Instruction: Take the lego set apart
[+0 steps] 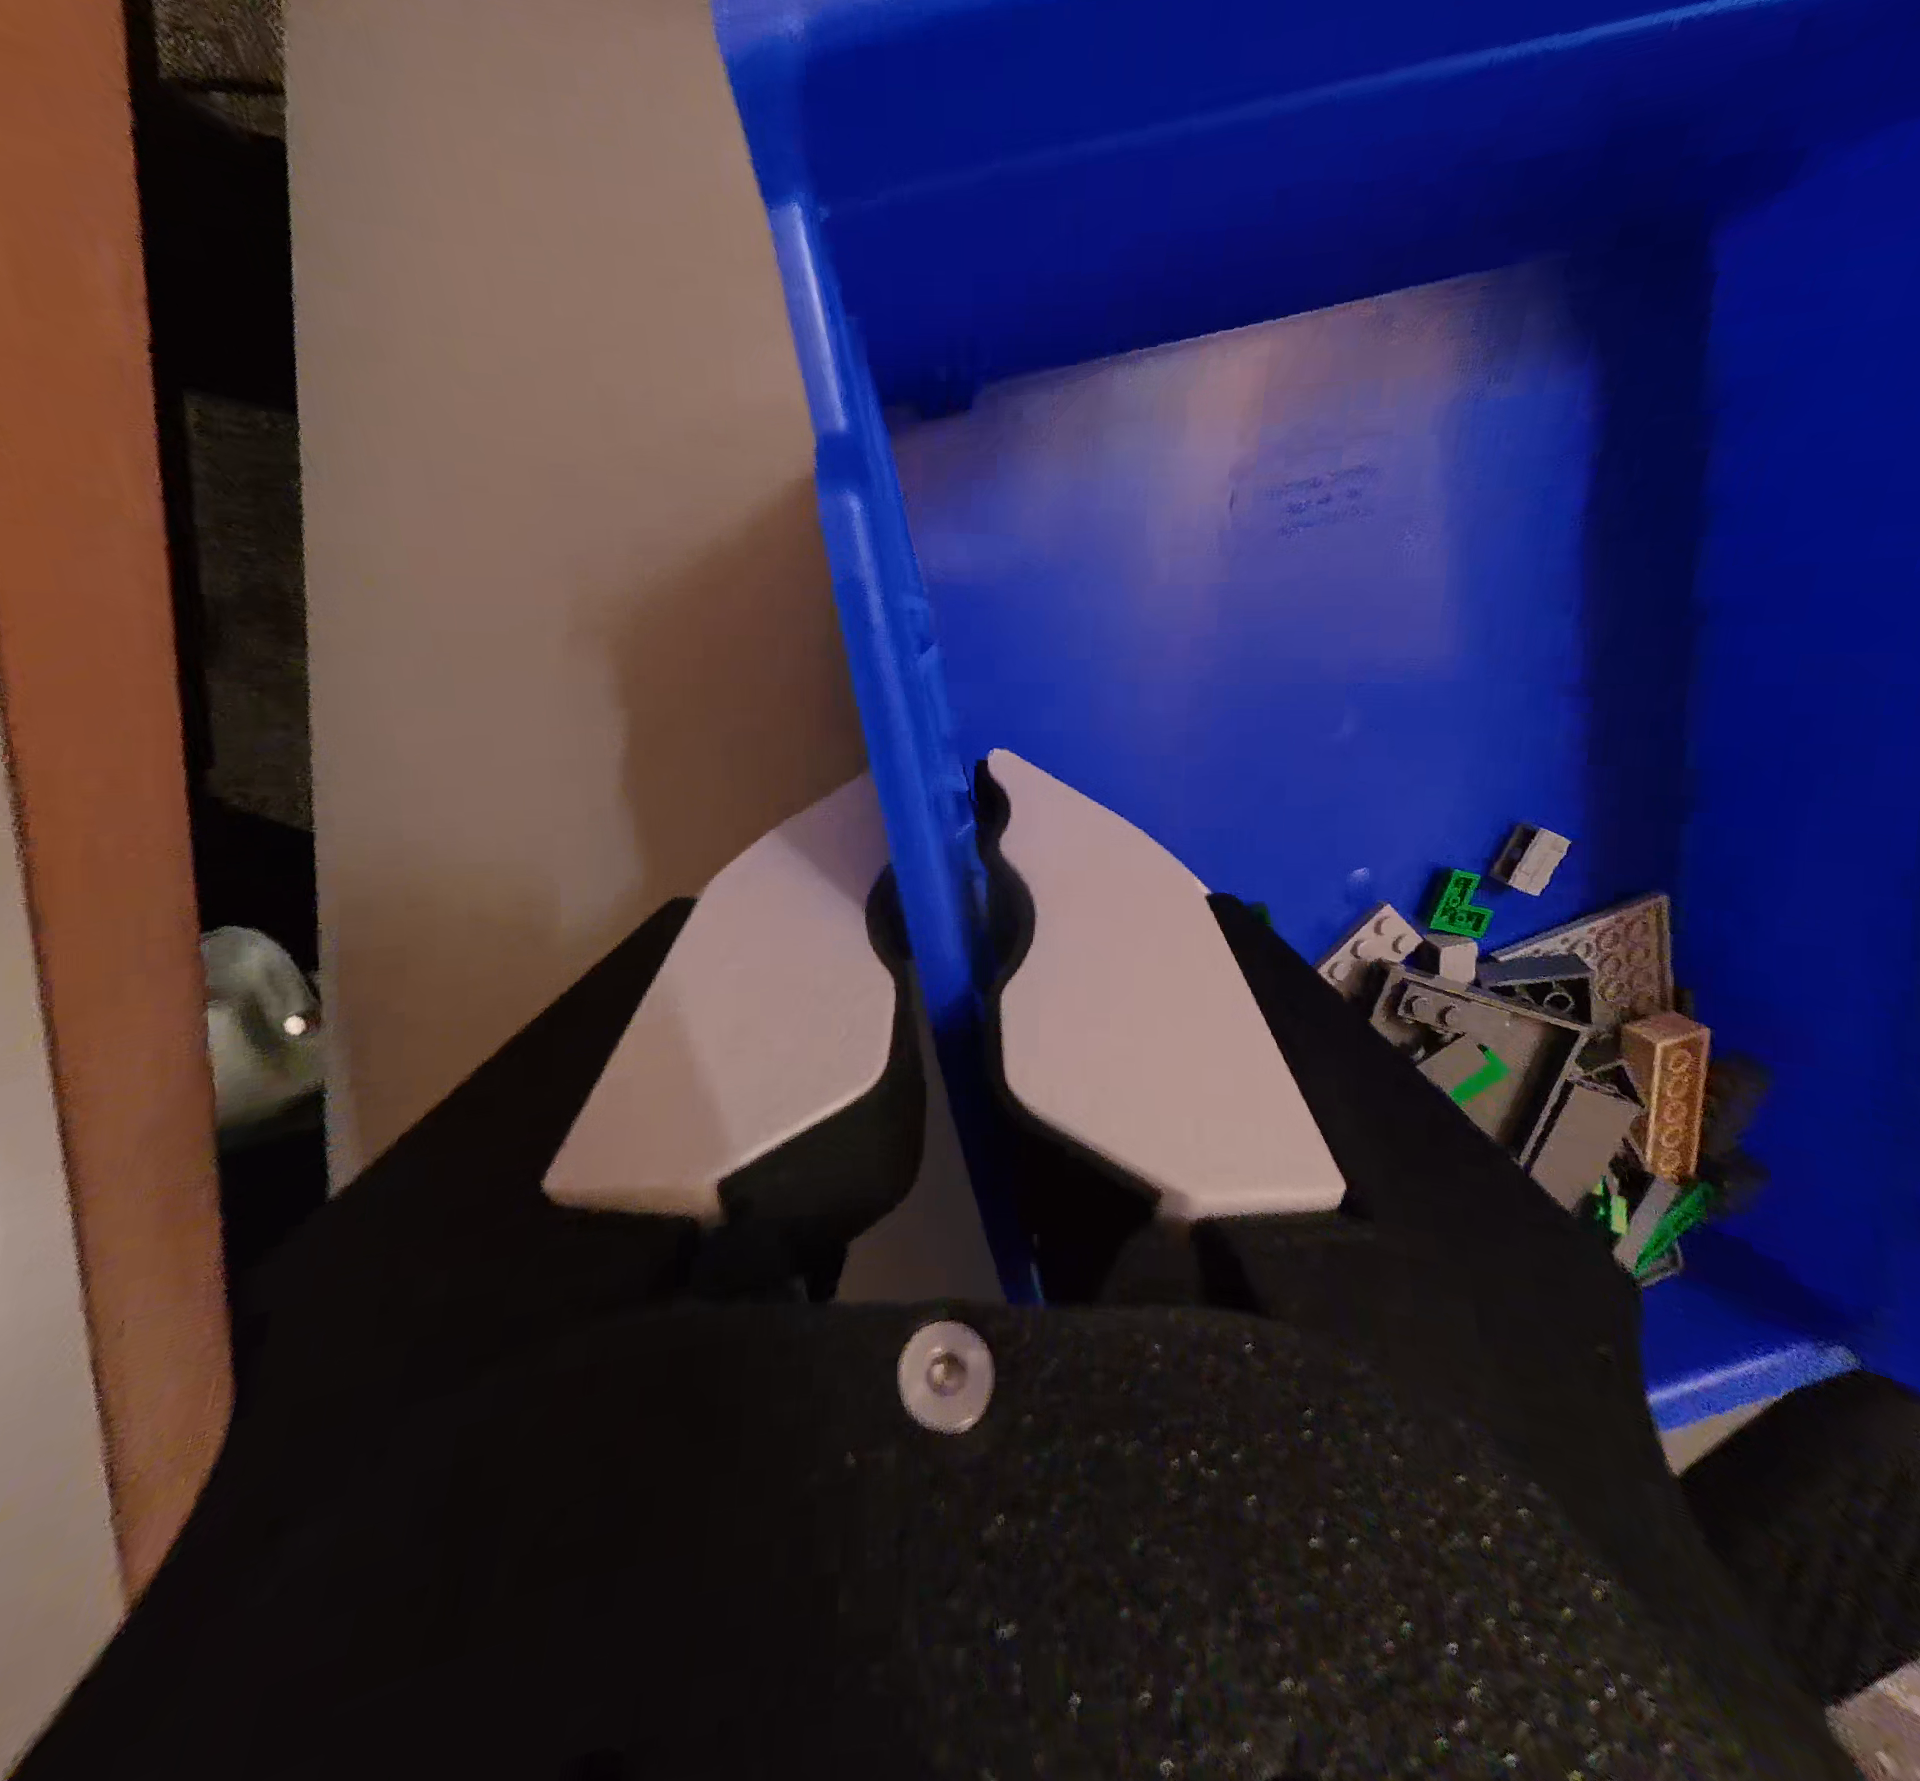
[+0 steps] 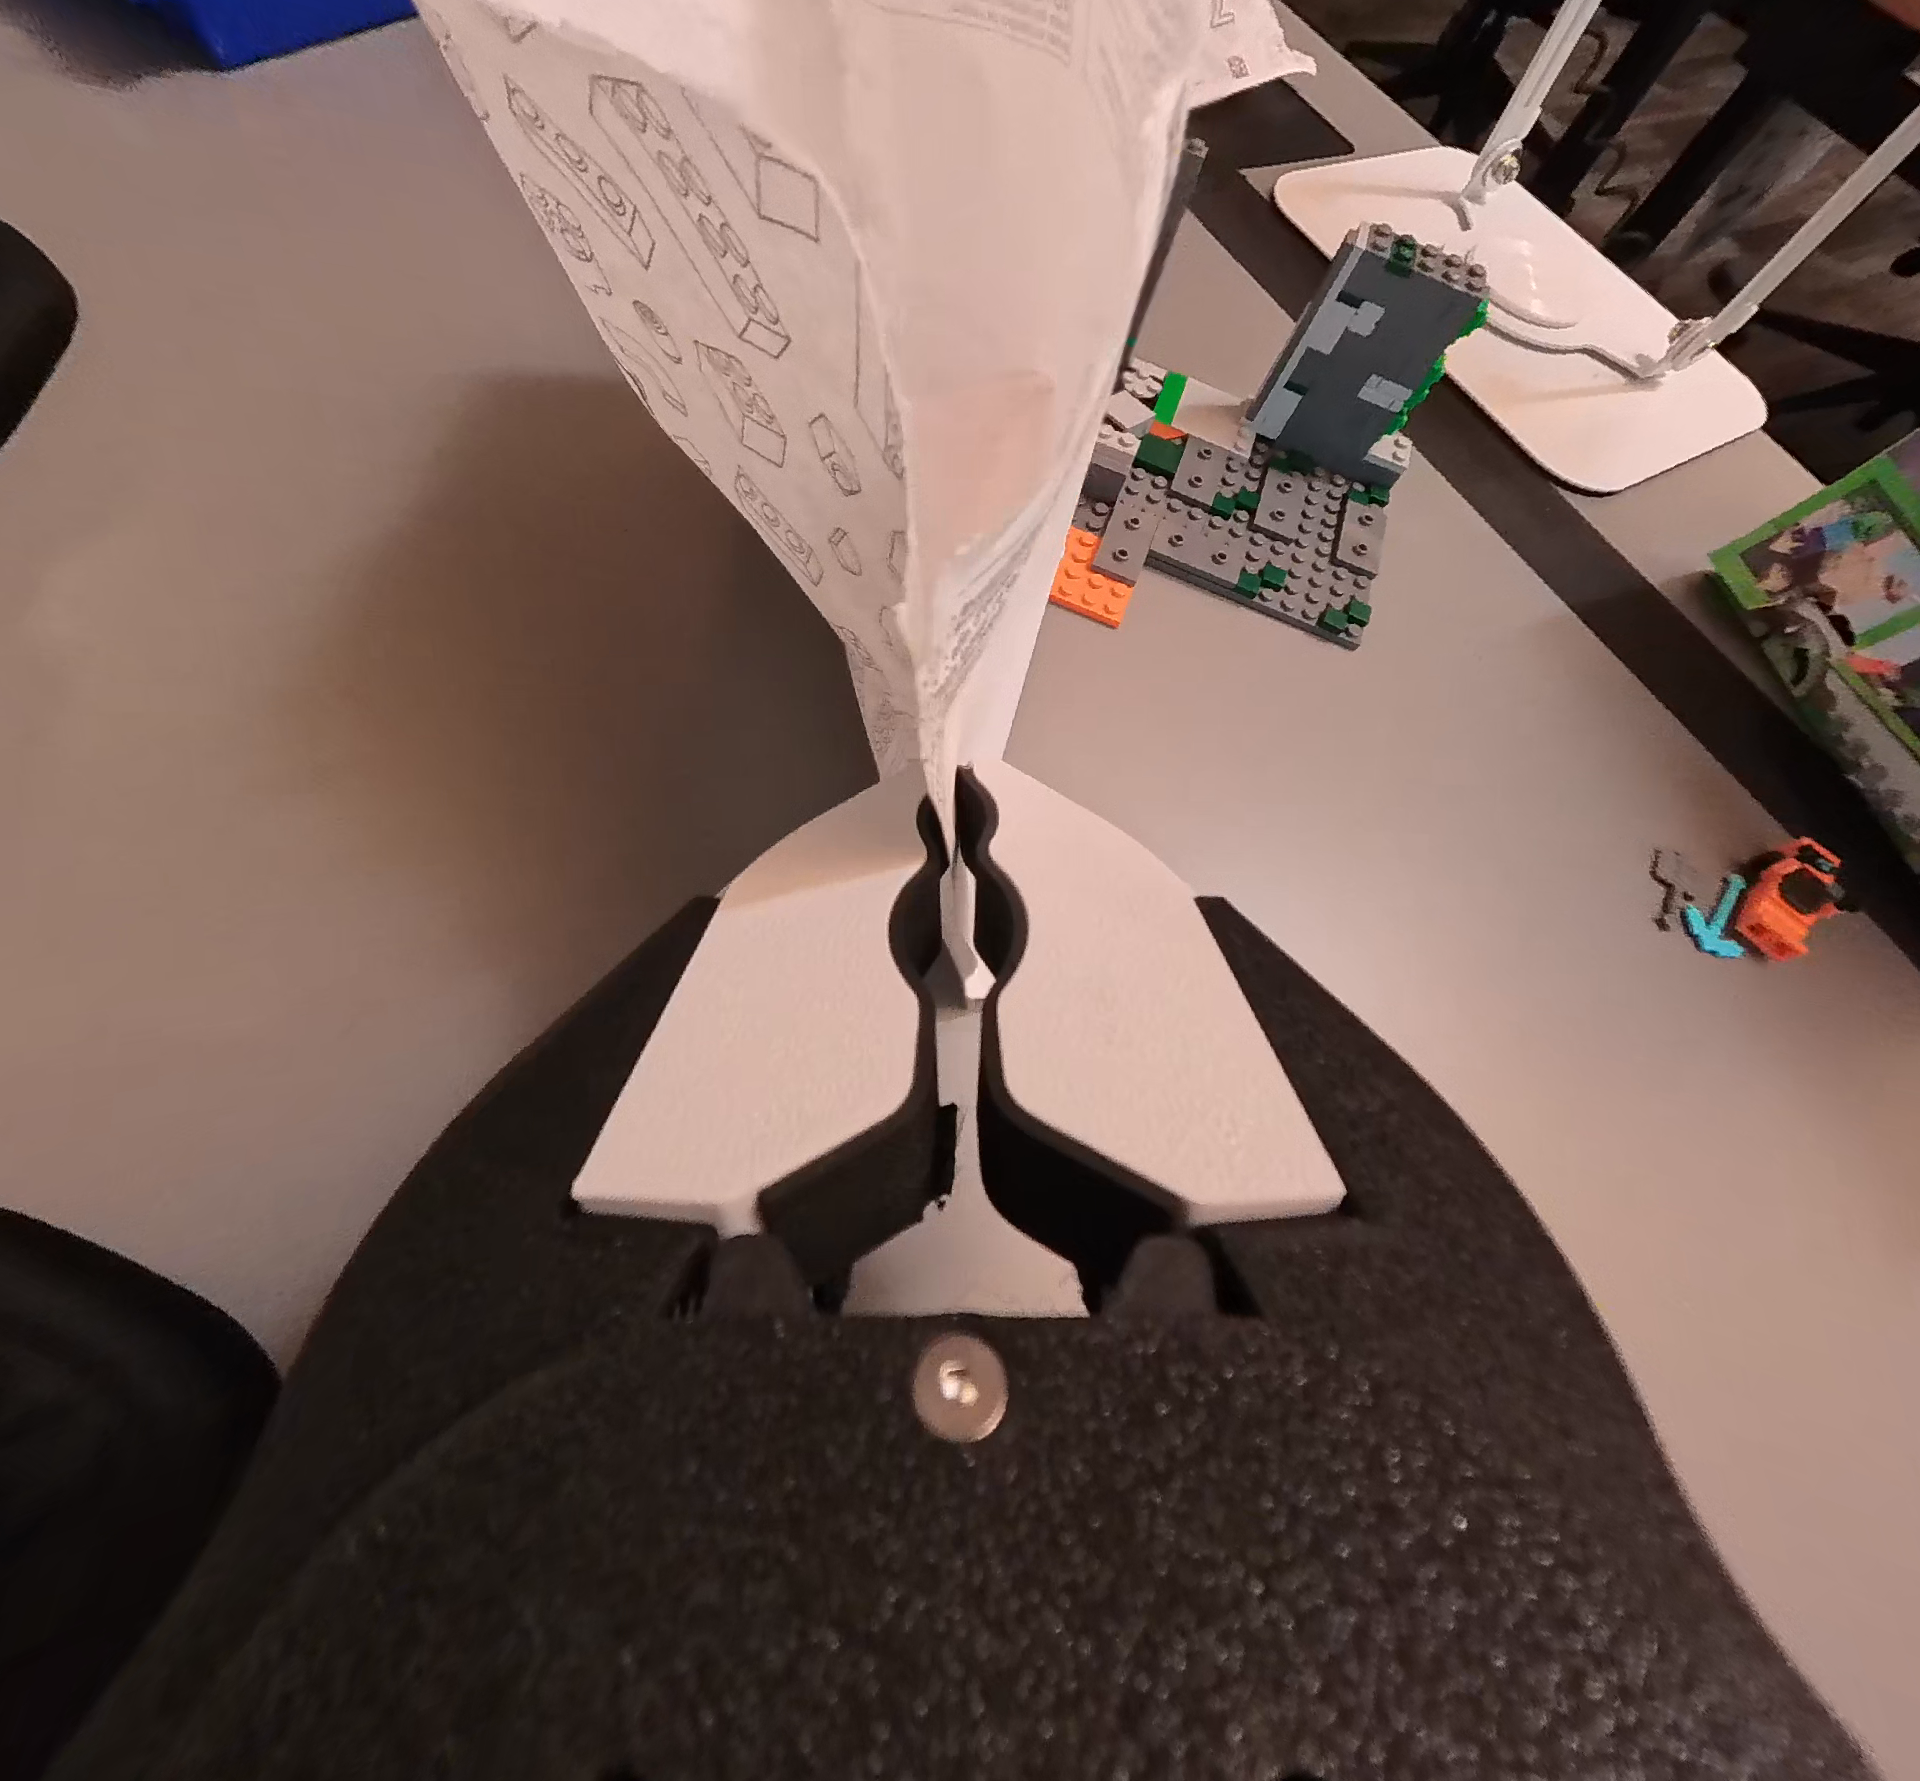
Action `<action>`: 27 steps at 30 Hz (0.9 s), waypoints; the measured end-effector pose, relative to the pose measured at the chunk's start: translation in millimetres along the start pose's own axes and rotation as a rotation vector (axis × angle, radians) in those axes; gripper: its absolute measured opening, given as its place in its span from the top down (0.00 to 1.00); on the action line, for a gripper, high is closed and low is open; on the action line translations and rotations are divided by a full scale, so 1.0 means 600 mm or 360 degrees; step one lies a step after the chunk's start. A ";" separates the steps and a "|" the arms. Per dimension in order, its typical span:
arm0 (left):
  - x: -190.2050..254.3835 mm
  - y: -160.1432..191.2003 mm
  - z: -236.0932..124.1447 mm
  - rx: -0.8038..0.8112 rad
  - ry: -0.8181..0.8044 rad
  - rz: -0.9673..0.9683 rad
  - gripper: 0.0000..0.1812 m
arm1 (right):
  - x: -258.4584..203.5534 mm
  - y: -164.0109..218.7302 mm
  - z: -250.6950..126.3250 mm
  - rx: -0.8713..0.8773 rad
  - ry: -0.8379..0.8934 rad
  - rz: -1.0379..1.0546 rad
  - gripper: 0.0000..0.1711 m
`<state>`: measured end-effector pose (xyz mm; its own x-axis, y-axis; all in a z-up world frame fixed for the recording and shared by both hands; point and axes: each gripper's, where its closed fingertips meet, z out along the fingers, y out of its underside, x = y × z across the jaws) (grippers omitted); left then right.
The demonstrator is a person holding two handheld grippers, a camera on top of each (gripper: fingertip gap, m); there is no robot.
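Right wrist view, right tongs (image 2: 961, 796) pinching paper bag (image 2: 831, 277) upright, left tongs (image 1: 935, 796) clamping blue bin (image 1: 1299, 588) wall.

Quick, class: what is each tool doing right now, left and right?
Left tool: closed on the side wall of the blue plastic bin.
Right tool: closed on the torn white paper bag printed with brick outlines.
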<state>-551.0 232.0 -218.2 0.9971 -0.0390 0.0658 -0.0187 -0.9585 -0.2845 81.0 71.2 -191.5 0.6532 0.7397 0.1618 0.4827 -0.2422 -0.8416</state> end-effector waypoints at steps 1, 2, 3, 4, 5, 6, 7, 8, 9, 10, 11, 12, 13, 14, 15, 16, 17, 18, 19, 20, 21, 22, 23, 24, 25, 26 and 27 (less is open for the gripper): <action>0.001 0.000 -0.011 -0.0003 -0.0026 0.0027 0.97 | 0.000 0.000 0.000 0.0002 -0.0001 -0.0004 1.00; 0.003 -0.001 -0.023 -0.0006 -0.0056 0.0061 0.97 | 0.001 0.000 0.001 0.0002 0.0001 -0.0007 1.00; 0.005 -0.002 -0.035 -0.0013 -0.0090 0.0091 0.96 | 0.002 0.000 0.001 0.0002 0.0003 -0.0004 1.00; 0.009 -0.005 -0.048 -0.0010 -0.0124 0.0122 0.97 | 0.001 -0.001 0.001 0.0003 0.0000 0.0003 1.00; 0.014 -0.009 -0.061 0.0002 -0.0150 0.0150 0.96 | 0.001 -0.001 0.002 0.0006 -0.0003 0.0010 1.00; 0.021 -0.015 -0.073 0.0017 -0.0167 0.0177 0.96 | 0.000 -0.001 0.002 0.0009 -0.0004 0.0013 1.00; 0.030 -0.021 -0.085 0.0031 -0.0171 0.0192 0.97 | -0.001 -0.001 0.002 0.0010 -0.0005 0.0012 1.00; 0.041 -0.027 -0.096 0.0044 -0.0161 0.0218 0.97 | -0.002 -0.001 0.001 0.0012 -0.0007 0.0009 1.00; 0.054 -0.033 -0.106 0.0051 -0.0144 0.0247 0.97 | -0.003 -0.001 0.001 0.0012 -0.0008 0.0011 1.00; 0.066 -0.039 -0.115 0.0053 -0.0146 0.0295 0.97 | -0.003 -0.001 0.001 0.0011 -0.0011 0.0020 1.00; 0.077 -0.046 -0.123 0.0071 -0.0161 0.0330 0.97 | -0.005 -0.001 0.000 0.0011 -0.0020 0.0031 1.00; 0.090 -0.055 -0.132 0.0097 -0.0172 0.0363 0.97 | -0.007 -0.001 0.000 0.0016 -0.0033 0.0037 1.00; 0.104 -0.062 -0.141 0.0112 -0.0187 0.0408 0.97 | -0.009 -0.001 0.001 0.0022 -0.0044 0.0040 1.00; 0.119 -0.069 -0.149 0.0135 -0.0204 0.0455 0.96 | -0.011 -0.001 0.001 0.0027 -0.0053 0.0049 1.00; 0.137 -0.077 -0.158 0.0159 -0.0190 0.0483 0.96 | -0.011 -0.001 0.001 0.0031 -0.0060 0.0060 1.00; 0.155 -0.083 -0.166 0.0181 -0.0181 0.0514 0.97 | -0.012 -0.002 0.001 0.0033 -0.0067 0.0071 1.00; 0.171 -0.090 -0.173 0.0199 -0.0171 0.0537 0.97 | -0.013 -0.002 0.002 0.0034 -0.0073 0.0084 1.00; 0.188 -0.097 -0.180 0.0212 -0.0161 0.0561 0.97 | -0.014 -0.003 0.002 0.0035 -0.0079 0.0096 1.00; 0.204 -0.105 -0.186 0.0234 -0.0157 0.0577 0.97 | -0.015 -0.004 0.004 0.0035 -0.0086 0.0102 1.00; 0.223 -0.115 -0.194 0.0267 -0.0134 0.0580 0.97 | -0.017 -0.004 0.005 0.0035 -0.0093 0.0101 1.00; 0.243 -0.126 -0.203 0.0309 -0.0107 0.0584 0.97 | -0.020 -0.005 0.006 0.0035 -0.0101 0.0098 1.00; 0.263 -0.137 -0.212 0.0352 -0.0083 0.0589 0.97 | -0.022 -0.006 0.008 0.0035 -0.0108 0.0096 1.00; 0.283 -0.148 -0.222 0.0389 -0.0064 0.0600 0.97 | -0.025 -0.007 0.009 0.0034 -0.0118 0.0097 1.00; 0.301 -0.159 -0.233 0.0416 -0.0049 0.0614 0.97 | -0.028 -0.008 0.010 0.0031 -0.0127 0.0099 1.00; 0.319 -0.169 -0.244 0.0435 -0.0035 0.0631 0.97 | -0.029 -0.009 0.011 0.0029 -0.0133 0.0104 1.00; 0.335 -0.180 -0.256 0.0451 -0.0030 0.0648 0.97 | -0.030 -0.010 0.012 0.0027 -0.0141 0.0110 1.00; 0.351 -0.193 -0.270 0.0471 -0.0031 0.0663 0.97 | -0.032 -0.010 0.013 0.0026 -0.0157 0.0119 1.00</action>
<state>-350.9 288.9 -16.7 0.9107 -0.3928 -0.1278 -0.3959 -0.7416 -0.5416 60.9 63.6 -193.4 0.6262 0.7782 0.0477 0.4247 -0.2892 -0.8579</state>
